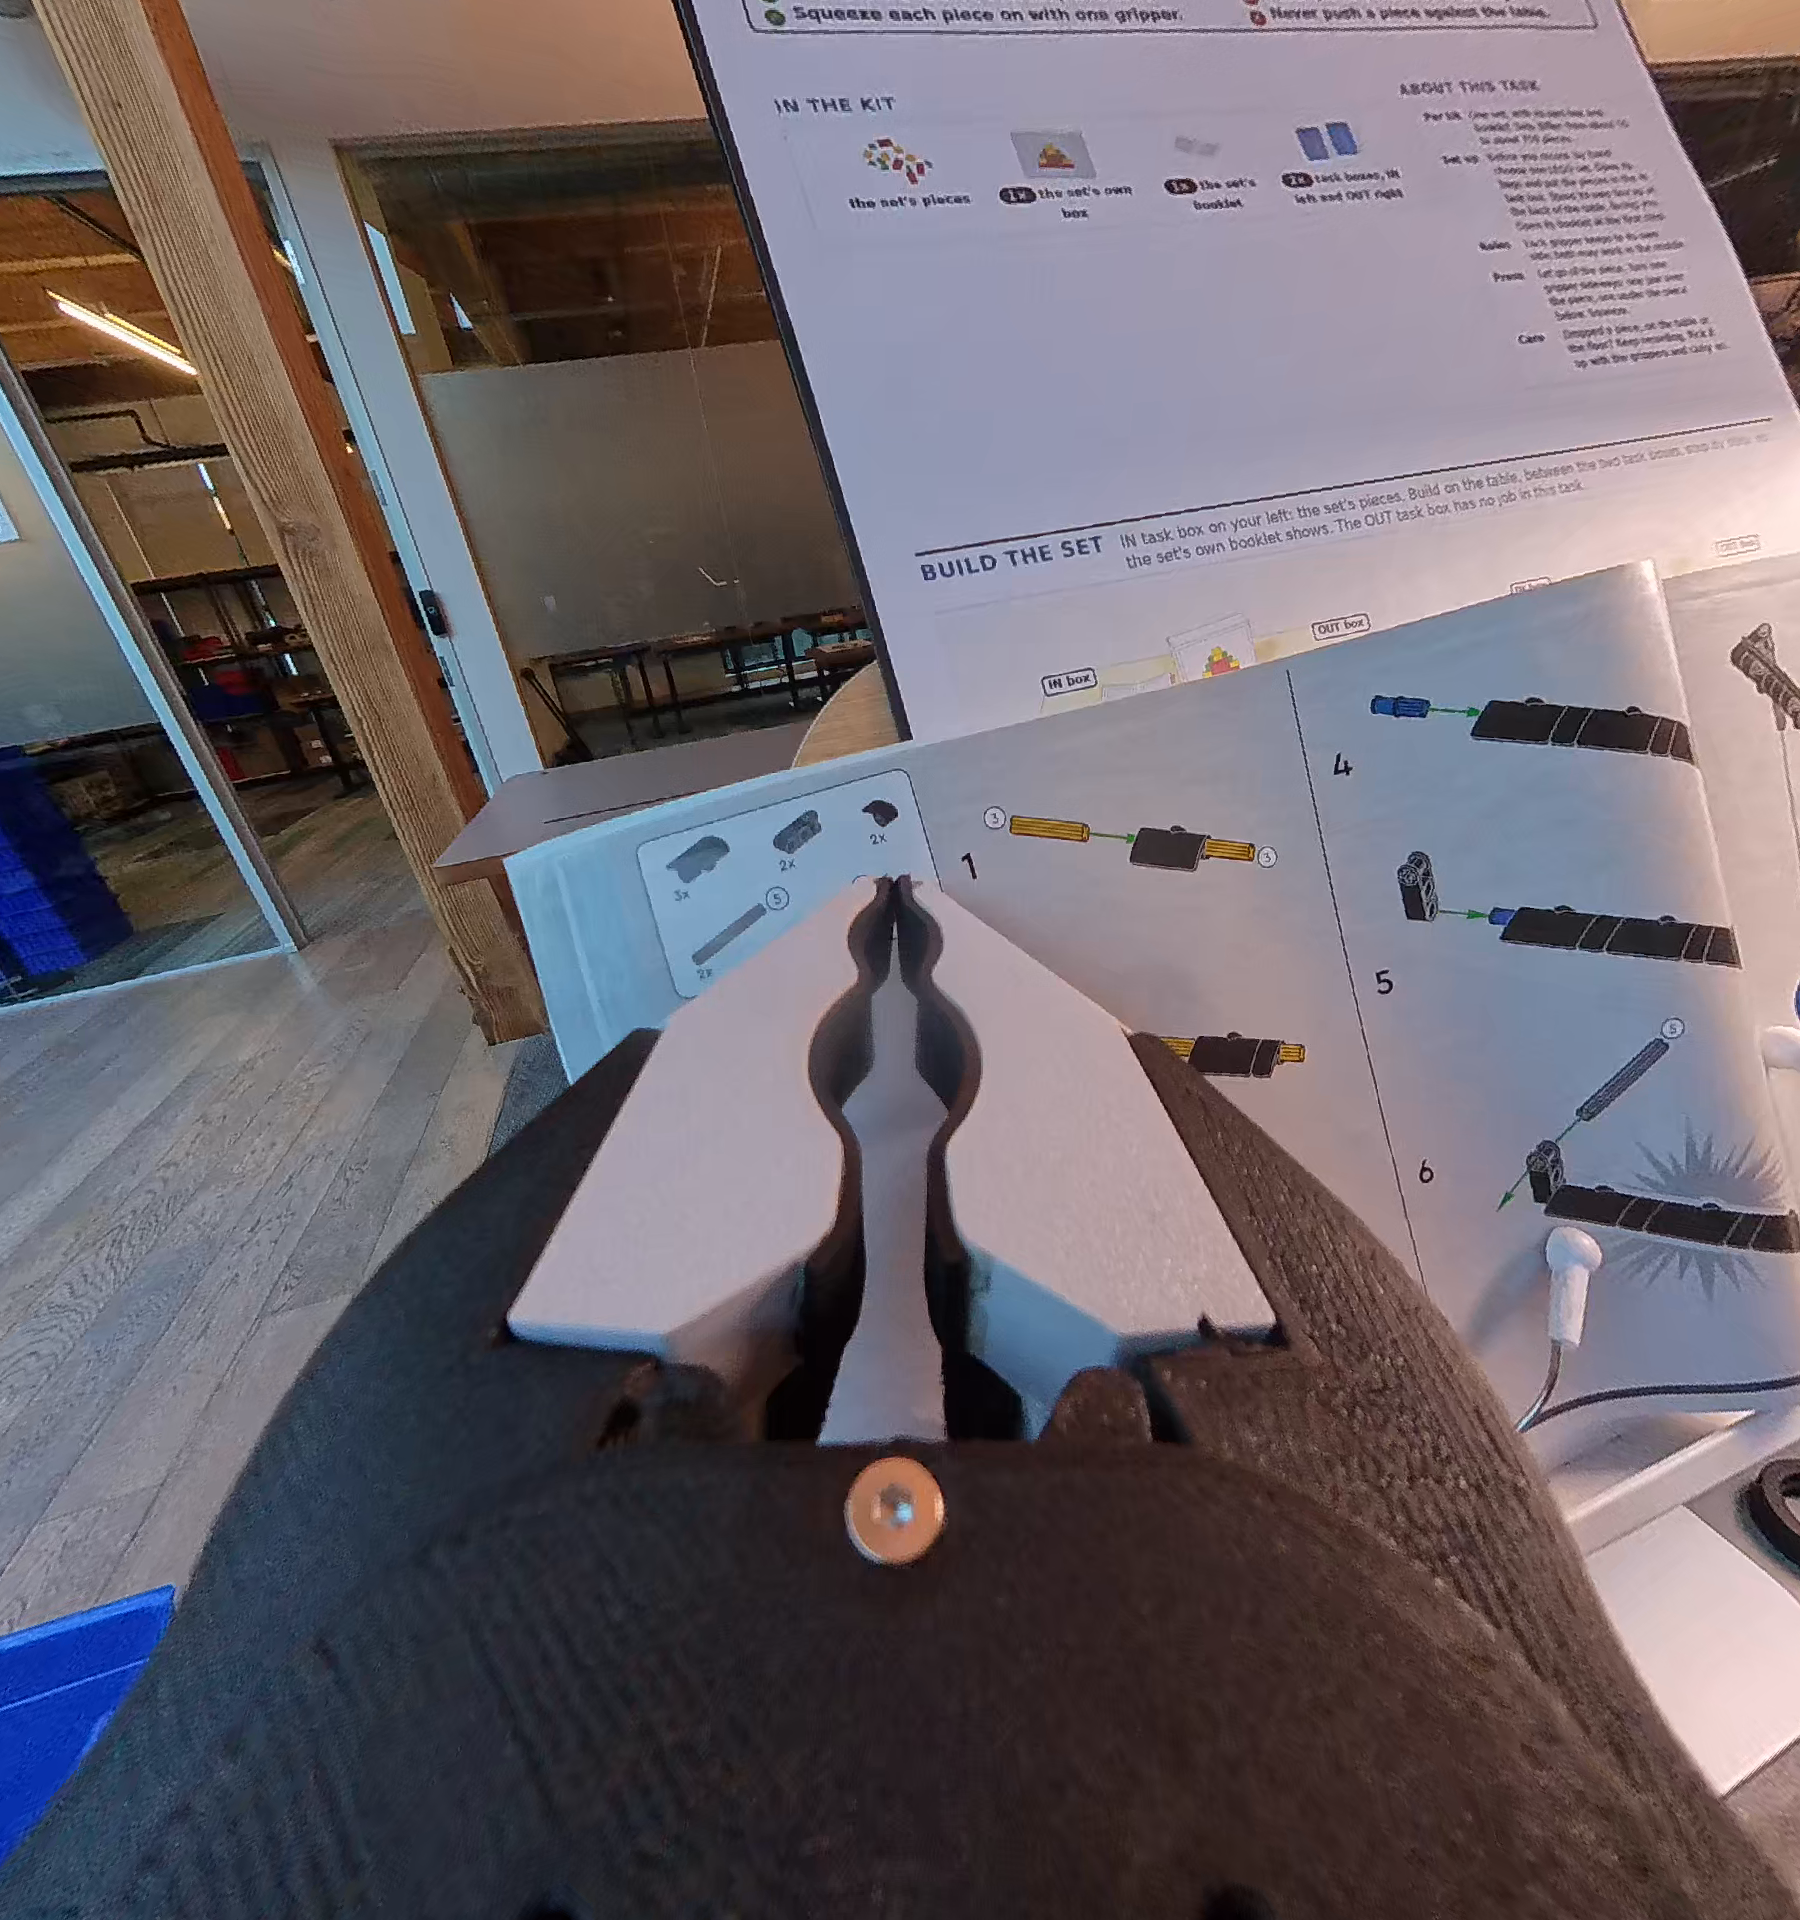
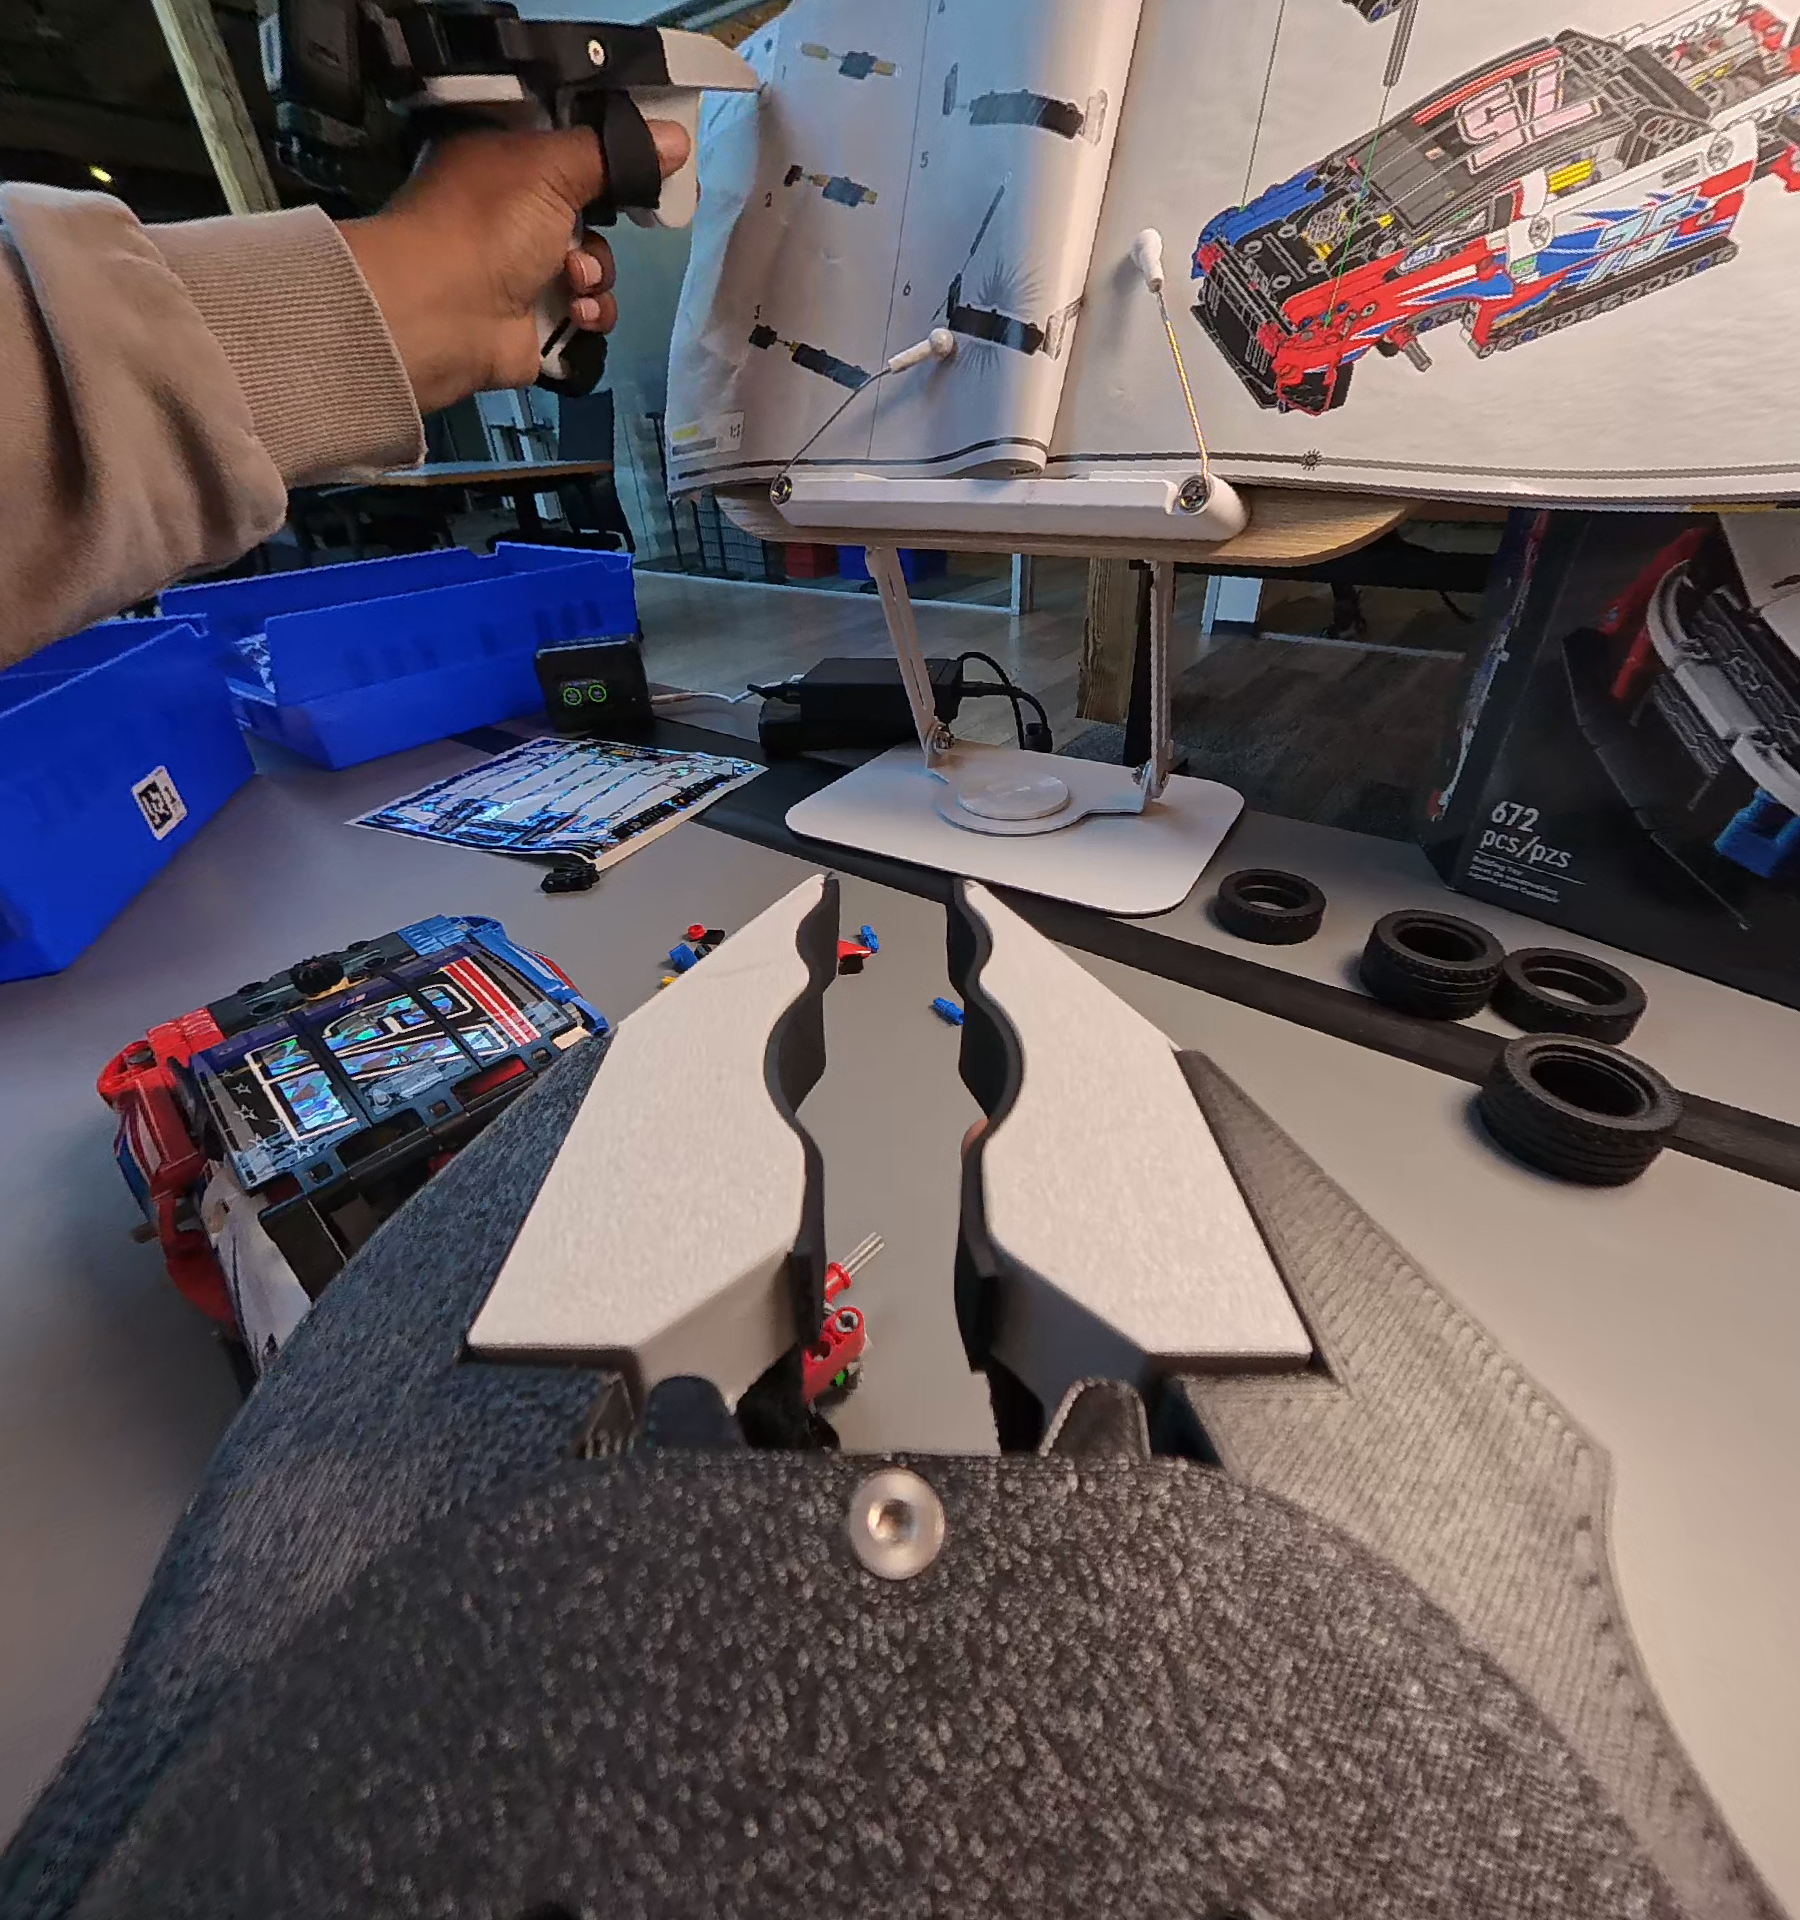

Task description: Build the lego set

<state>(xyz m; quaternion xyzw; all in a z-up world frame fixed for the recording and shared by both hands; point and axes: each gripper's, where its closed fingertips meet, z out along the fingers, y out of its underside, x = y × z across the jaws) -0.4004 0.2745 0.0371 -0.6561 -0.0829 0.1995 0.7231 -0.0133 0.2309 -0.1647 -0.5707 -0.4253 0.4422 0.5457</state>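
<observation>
My left gripper point(image 1: 894, 885) is shut, its tips against the upper left of the open instruction booklet point(image 1: 1291, 935) on its white stand; I cannot tell if they pinch the page. It also shows in the right wrist view point(image 2: 745, 73), held by a hand at the booklet point(image 2: 979, 260). My right gripper point(image 2: 891, 894) is open and empty, low over the grey table point(image 2: 1291, 1299). A partly built red, blue and black lego car point(image 2: 335, 1081) lies to its left. Small loose pieces point(image 2: 698, 940) lie ahead, and a red piece point(image 2: 839, 1340) shows between the jaws.
Several black tyres point(image 2: 1571, 1107) lie to the right, in front of the set's box point(image 2: 1654, 727). Two blue bins point(image 2: 75, 790) stand at left, with a sticker sheet point(image 2: 563, 795) beside them. The booklet stand's base point(image 2: 1021, 821) is straight ahead. A large printed sheet point(image 1: 1239, 312) stands behind the booklet. Some 45 centimetres of space lies between my two pairs of fingers.
</observation>
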